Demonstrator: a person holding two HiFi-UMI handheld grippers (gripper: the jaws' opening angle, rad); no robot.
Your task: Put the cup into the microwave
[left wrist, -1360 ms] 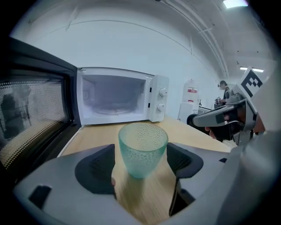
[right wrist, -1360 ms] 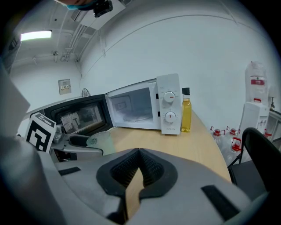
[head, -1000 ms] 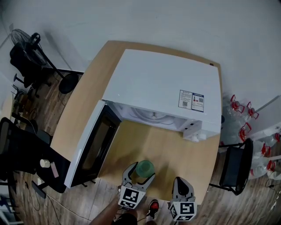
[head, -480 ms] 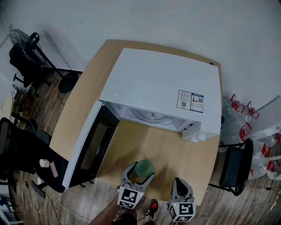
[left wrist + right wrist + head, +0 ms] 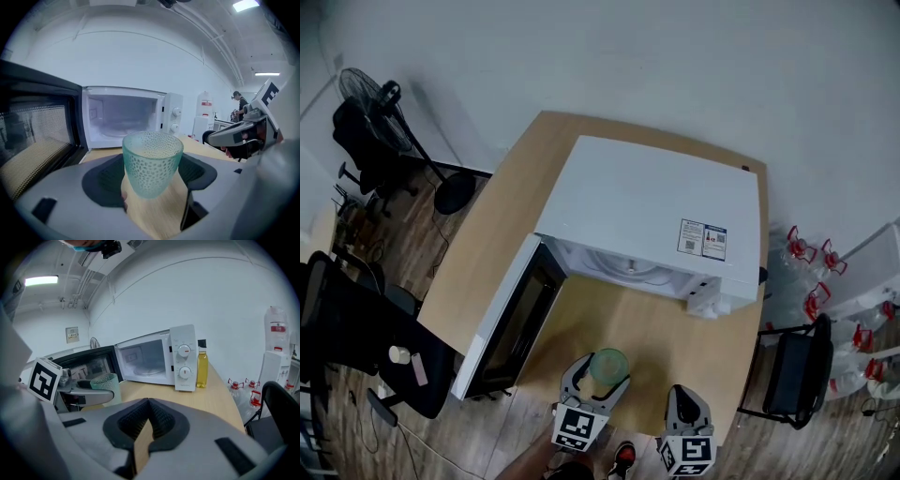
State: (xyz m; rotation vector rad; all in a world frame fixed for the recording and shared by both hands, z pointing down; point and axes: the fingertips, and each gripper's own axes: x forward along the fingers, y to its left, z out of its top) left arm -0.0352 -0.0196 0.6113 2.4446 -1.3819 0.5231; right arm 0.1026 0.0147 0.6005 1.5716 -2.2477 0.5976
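Observation:
A green dimpled glass cup [image 5: 152,157] stands upright between the jaws of my left gripper [image 5: 152,179], which is shut on it. In the head view the cup [image 5: 608,362] and left gripper [image 5: 601,373] are over the table's front edge, in front of the white microwave [image 5: 656,202]. Its door [image 5: 514,317] hangs open to the left, and the cavity [image 5: 123,118] is empty and lit. My right gripper [image 5: 687,394] is to the right of the cup, shut with nothing in it [image 5: 148,417]. The cup [image 5: 106,383] also shows at the left of the right gripper view.
A yellow oil bottle [image 5: 202,363] stands by the microwave's control side. The wooden table [image 5: 502,206] has black chairs [image 5: 352,323] and a fan [image 5: 370,103] at its left. Another chair [image 5: 792,370] and water jugs [image 5: 811,272] are at its right.
The head view has shifted and pulled back a little, so the microwave sits lower right in the frame. The left gripper still holds the cup near the table's front edge.

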